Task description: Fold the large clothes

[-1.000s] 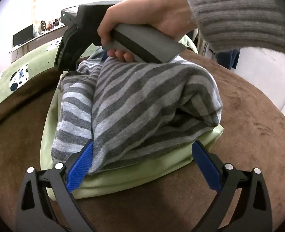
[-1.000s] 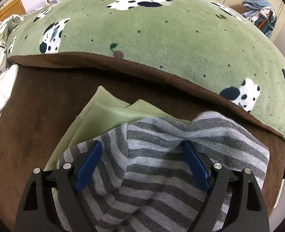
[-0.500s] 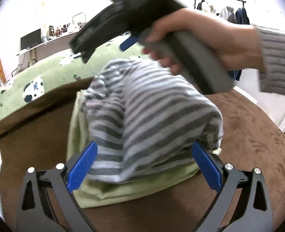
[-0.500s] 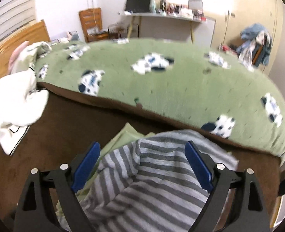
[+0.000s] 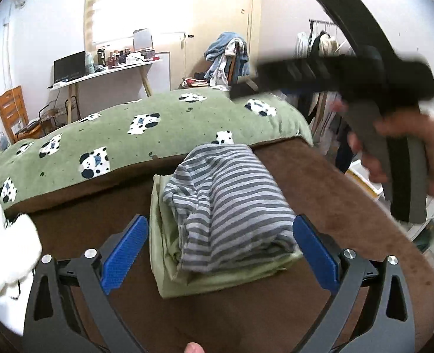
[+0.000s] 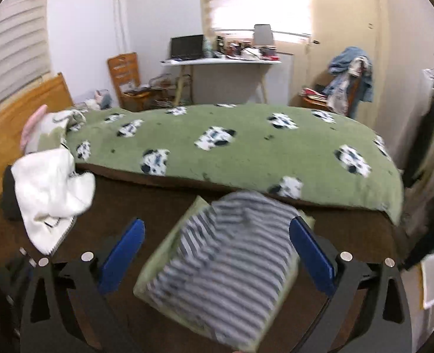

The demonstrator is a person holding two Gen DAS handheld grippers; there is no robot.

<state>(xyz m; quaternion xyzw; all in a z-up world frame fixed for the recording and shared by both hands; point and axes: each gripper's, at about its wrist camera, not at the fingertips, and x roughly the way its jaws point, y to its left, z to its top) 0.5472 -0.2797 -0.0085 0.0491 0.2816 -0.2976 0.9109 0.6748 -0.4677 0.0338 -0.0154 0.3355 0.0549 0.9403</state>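
Striped clothing (image 5: pixel 231 203) is being left folded on top of a folded green garment (image 5: pixel 217 276), the two forming one stack on the brown blanket (image 5: pixel 319 182), ahead of and below both tools. The left gripper (image 5: pixel 218 251) is being held wide open with nothing between its blue pads, apparently because the fold is judged finished. The right gripper (image 6: pixel 215 257) is being opened further, its jaws empty, with the stack lying well below them; that view is blurred, so the stack's edges are only roughly read. A white garment (image 6: pixel 52 194), probably the next to be folded, is being left crumpled to the left of the right gripper. No containers are being shown.
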